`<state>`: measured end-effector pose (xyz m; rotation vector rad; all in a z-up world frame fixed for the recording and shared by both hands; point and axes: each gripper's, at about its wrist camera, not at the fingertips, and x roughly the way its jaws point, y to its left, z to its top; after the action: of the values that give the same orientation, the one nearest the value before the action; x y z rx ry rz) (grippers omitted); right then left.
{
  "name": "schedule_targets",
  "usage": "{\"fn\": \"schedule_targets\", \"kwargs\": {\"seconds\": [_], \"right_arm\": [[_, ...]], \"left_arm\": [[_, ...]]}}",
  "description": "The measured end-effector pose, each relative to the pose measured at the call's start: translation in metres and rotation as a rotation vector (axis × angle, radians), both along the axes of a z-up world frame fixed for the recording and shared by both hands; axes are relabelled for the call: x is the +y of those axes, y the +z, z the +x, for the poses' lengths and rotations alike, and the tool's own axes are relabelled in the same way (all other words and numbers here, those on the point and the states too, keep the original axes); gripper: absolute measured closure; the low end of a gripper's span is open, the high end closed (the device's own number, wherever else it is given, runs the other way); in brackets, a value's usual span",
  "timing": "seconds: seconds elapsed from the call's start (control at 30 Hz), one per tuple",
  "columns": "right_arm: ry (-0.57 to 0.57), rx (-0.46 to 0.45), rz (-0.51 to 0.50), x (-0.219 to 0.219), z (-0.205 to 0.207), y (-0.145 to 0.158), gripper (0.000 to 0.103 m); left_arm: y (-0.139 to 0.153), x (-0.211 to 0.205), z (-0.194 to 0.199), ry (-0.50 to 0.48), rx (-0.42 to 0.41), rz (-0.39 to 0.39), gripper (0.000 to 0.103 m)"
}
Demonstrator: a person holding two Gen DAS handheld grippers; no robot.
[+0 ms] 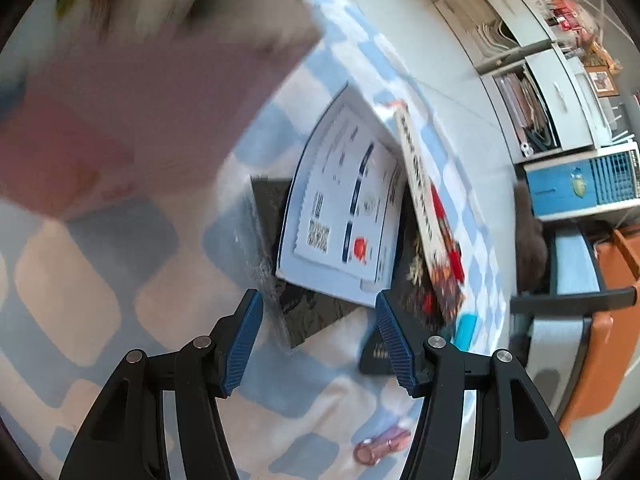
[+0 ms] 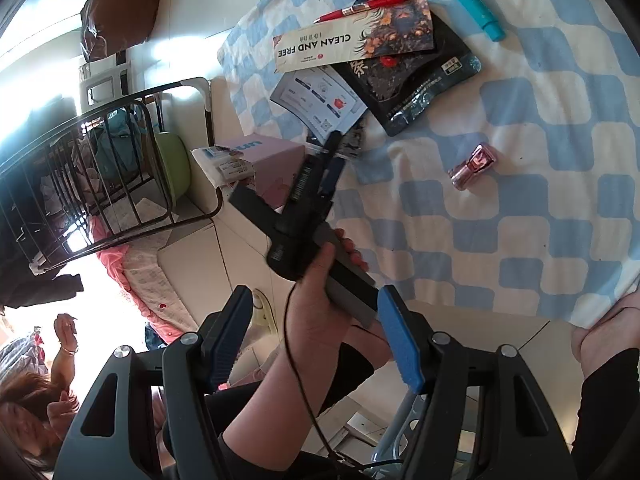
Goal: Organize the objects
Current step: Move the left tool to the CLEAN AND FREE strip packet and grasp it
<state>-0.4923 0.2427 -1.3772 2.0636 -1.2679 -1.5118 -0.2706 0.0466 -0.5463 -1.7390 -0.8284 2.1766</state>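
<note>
Left gripper fingers spread, nothing between, just near of white leaflet lying on black packet on checked bed. Right gripper fingers spread, empty. Pink bottle right; teal tube far right.

A blue-and-white checked bedspread is carrying a dark pouch, a teal tube and a pink bottle, lying apart.
</note>
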Motion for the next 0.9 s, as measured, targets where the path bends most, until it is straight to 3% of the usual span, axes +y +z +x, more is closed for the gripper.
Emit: {"fn": "schedule_targets", "kwargs": {"seconds": [0.17, 0.33, 0.47, 0.57, 0.7, 0.8, 0.9], "right_arm": [[-0.007, 0.000, 0.000, 0.003, 0.001, 0.001, 0.037], [-0.013, 0.003, 0.006, 0.008, 0.003, 0.001, 0.037], [-0.024, -0.007, 0.003, 0.012, 0.005, 0.000, 0.037], [-0.029, -0.003, 0.003, 0.014, 0.005, 0.001, 0.037], [-0.037, 0.001, 0.000, 0.016, 0.007, 0.003, 0.037], [-0.042, 0.004, -0.006, 0.020, 0.009, 0.005, 0.037], [-0.052, 0.007, -0.004, 0.026, 0.012, 0.006, 0.037]], "left_arm": [[0.008, 0.040, -0.006, -0.131, 0.035, -0.009, 0.046], [-0.002, 0.040, -0.004, -0.141, -0.011, -0.094, 0.046], [-0.004, 0.054, -0.004, -0.192, -0.010, -0.120, 0.046], [0.004, 0.060, -0.027, -0.245, -0.011, -0.103, 0.046], [0.013, 0.073, -0.040, -0.348, 0.002, -0.175, 0.046], [0.011, 0.087, -0.061, -0.356, -0.007, -0.110, 0.046], [0.003, 0.081, -0.087, -0.244, -0.022, 0.000, 0.046]]}}
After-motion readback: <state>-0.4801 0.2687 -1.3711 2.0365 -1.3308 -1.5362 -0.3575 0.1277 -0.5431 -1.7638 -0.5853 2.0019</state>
